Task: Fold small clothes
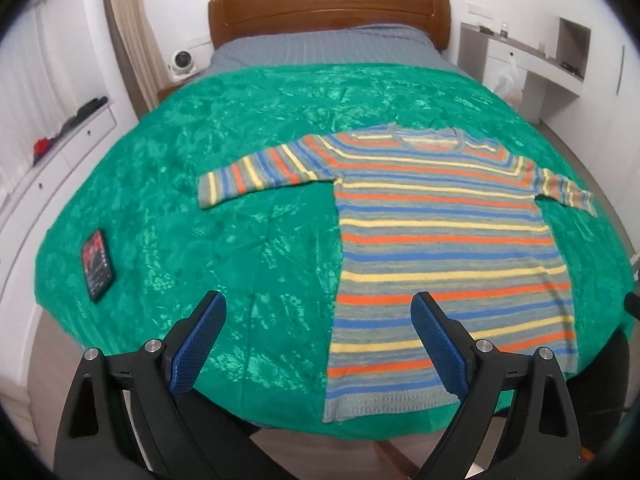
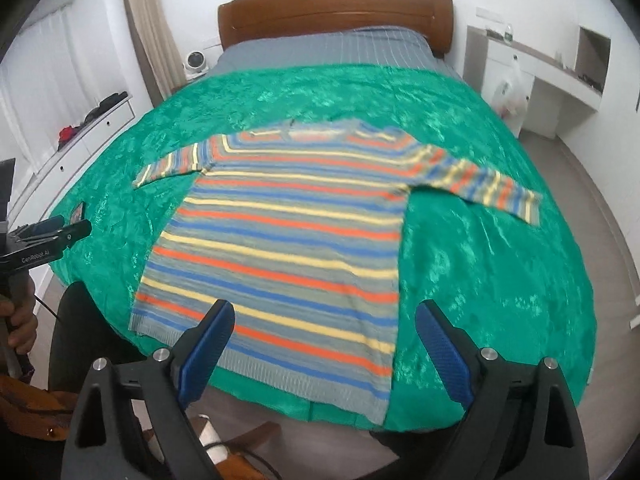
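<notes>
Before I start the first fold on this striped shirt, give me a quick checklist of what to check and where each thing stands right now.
1. Striped shirt lies flat, front smooth: ok.
2. Both sleeves spread out to the sides: ok.
3. Left tool open, nothing between its pads: ok.
4. Right tool open, nothing held: ok.
5. Hem on the green cover, not hanging off: ok, though it sits close to the near edge.
6. Phone clear of the fold area: ok, well off the shirt's left sleeve side.
</notes>
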Action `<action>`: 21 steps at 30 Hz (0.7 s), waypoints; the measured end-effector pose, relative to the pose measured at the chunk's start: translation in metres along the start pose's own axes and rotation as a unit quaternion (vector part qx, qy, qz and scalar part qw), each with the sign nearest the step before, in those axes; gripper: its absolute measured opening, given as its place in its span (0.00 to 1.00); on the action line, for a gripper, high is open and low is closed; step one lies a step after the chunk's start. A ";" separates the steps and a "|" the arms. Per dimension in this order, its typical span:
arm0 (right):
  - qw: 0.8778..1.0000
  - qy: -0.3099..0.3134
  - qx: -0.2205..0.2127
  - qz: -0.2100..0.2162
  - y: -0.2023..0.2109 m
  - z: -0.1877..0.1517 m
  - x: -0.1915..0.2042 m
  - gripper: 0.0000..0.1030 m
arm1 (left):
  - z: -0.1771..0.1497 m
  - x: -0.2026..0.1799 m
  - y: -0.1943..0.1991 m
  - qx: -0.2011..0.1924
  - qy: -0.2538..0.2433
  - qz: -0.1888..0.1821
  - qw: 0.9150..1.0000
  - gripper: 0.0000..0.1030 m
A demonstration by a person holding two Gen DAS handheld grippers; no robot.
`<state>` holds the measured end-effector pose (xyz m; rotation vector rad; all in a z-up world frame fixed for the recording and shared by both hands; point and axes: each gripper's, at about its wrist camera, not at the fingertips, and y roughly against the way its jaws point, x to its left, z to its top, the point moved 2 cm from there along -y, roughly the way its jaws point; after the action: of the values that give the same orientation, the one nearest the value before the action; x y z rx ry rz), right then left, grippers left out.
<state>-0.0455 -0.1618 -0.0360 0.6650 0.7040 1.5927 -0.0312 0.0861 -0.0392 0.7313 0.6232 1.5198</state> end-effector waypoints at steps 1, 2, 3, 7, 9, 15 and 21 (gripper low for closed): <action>1.000 0.005 -0.002 -0.006 -0.002 0.001 0.002 0.88 | 0.000 0.001 -0.001 0.001 0.001 0.003 1.000 0.92; 1.000 0.008 -0.002 -0.010 -0.004 0.002 0.005 0.88 | -0.001 0.001 -0.001 0.002 0.003 0.006 1.000 0.92; 1.000 0.010 -0.002 -0.012 -0.006 0.003 0.007 0.88 | -0.001 0.002 -0.002 0.005 0.005 0.008 1.000 0.92; 1.000 0.007 -0.003 -0.013 -0.010 0.005 0.010 0.88 | -0.004 0.002 -0.002 0.006 0.009 0.015 1.000 0.92; 1.000 0.005 -0.006 -0.016 -0.010 0.004 0.010 0.88 | -0.005 0.002 -0.002 0.006 0.009 0.017 1.000 0.92; 0.999 0.007 -0.007 -0.049 -0.010 0.004 0.007 0.92 | -0.010 -0.002 0.000 0.008 0.012 0.004 1.000 0.93; 0.995 0.005 0.002 -0.095 -0.010 0.013 0.003 0.99 | -0.013 -0.003 0.000 0.008 0.005 0.009 1.000 0.93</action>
<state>-0.0300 -0.1568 -0.0352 0.5753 0.7557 1.4210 -0.0409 0.0837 -0.0480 0.7433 0.6383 1.5371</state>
